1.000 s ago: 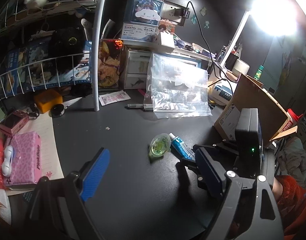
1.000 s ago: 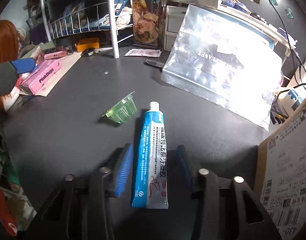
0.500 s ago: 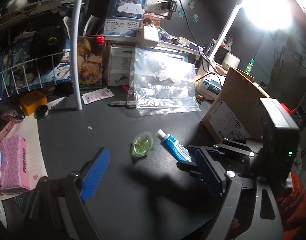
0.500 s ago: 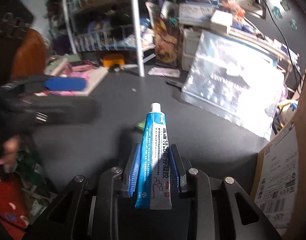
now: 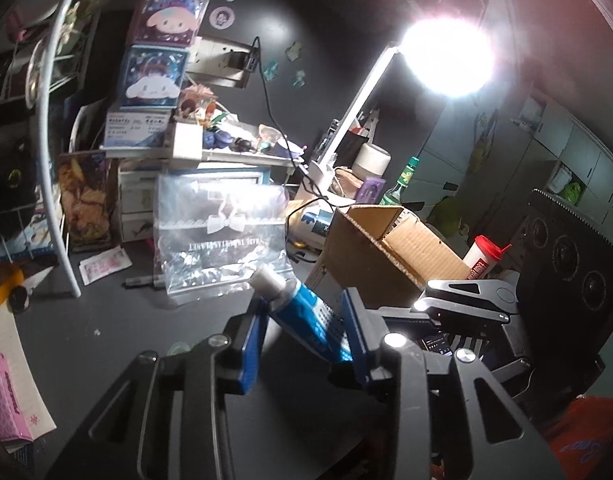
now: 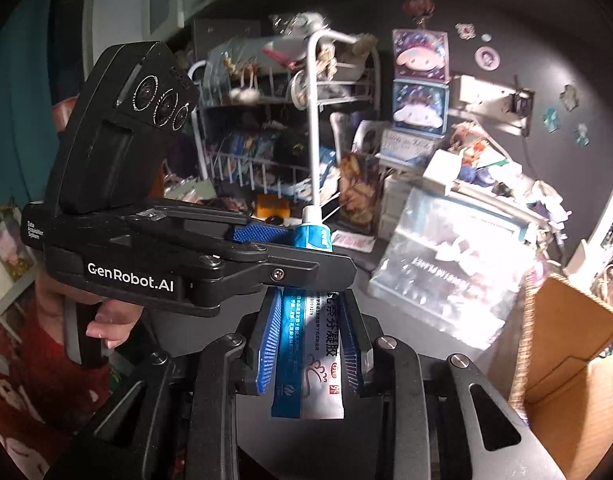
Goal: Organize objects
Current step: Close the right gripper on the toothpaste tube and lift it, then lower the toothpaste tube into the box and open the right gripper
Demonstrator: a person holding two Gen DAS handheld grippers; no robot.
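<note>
Two tools meet around one tube (image 6: 312,344), held up above the dark bench (image 5: 118,320). The right tool (image 6: 310,344) is clamped on the tube's flat crimped end, ribbed blue pads pressed against both faces. The left tool (image 5: 302,336) reaches in crosswise, its jaws narrowed about the tube near the white cap; whether its pads actually press the tube cannot be told. The tube is soft and flattened, blue and white, printed with Chinese characters. Just to the right stands an open corrugated cardboard box (image 5: 390,248), its near edge close to the tools. Beyond the tube a glossy clear plastic bag (image 5: 222,236) leans upright. "GenRobot.AI" is printed in white on the left tool's black body.
</note>
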